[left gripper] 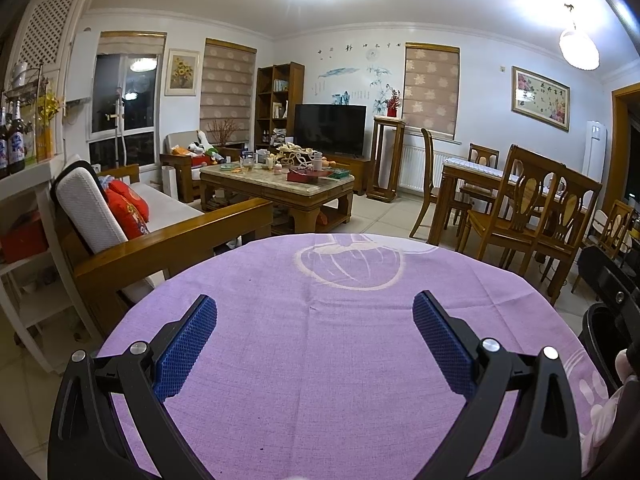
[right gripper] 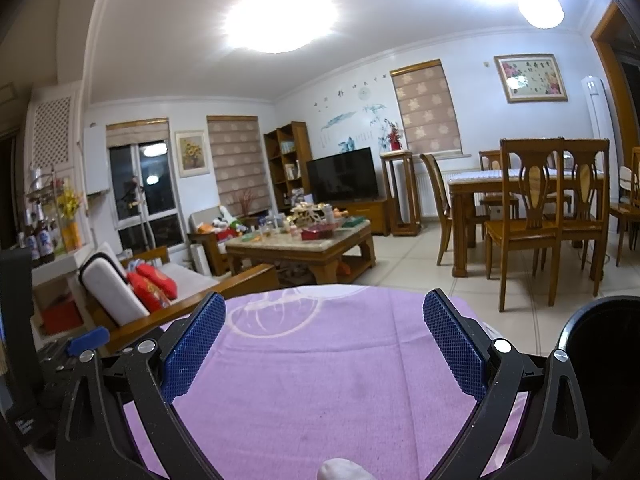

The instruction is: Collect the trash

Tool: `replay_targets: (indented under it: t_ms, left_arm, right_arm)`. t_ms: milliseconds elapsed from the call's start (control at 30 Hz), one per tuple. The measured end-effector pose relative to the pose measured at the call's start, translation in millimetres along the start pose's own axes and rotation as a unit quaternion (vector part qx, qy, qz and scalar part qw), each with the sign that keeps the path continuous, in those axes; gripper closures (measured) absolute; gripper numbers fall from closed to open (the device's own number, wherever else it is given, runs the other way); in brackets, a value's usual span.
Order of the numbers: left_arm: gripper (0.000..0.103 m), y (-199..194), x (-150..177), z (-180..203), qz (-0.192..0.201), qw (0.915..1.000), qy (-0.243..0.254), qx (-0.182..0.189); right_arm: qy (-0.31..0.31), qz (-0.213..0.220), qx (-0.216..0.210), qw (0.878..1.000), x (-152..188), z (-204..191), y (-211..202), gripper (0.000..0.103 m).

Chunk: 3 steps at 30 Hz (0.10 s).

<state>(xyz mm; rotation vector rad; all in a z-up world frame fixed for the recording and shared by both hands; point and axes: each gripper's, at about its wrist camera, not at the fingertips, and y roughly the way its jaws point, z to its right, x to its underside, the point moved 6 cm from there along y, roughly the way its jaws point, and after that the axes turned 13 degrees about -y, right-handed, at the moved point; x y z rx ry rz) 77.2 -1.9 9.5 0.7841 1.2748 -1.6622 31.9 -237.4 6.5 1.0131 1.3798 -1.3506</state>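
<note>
Purple cloth [left gripper: 320, 360] beneath two pairs of tongs, left tongs [left gripper: 315, 312] and right tongs [right gripper: 324, 312], both released, empty.

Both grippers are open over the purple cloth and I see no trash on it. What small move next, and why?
Probably pan both cameras down and right toward the black bin. The left gripper and right gripper are open and empty, the purple cloth shows no litter, and the only visible clutter sits on the far coffee table.

home living room, sofa [left gripper: 160, 216], television [left gripper: 330, 128]
</note>
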Motion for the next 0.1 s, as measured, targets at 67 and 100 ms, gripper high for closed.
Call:
replay_targets:
  t_ms: [67,100]
  left_arm:
    - [0.005,-0.9,-0.4,0.8,0.000,1.0000,0.001,0.001]
    - [0.005,-0.8,-0.8,0.7,0.001,1.0000,0.003,0.000]
  right_arm:
    - [0.000,0.000,0.000,1.000,0.0,0.1,0.0,0.005]
    - [0.000,-0.002,0.000,1.000,0.5,-0.3,-0.2,0.005]
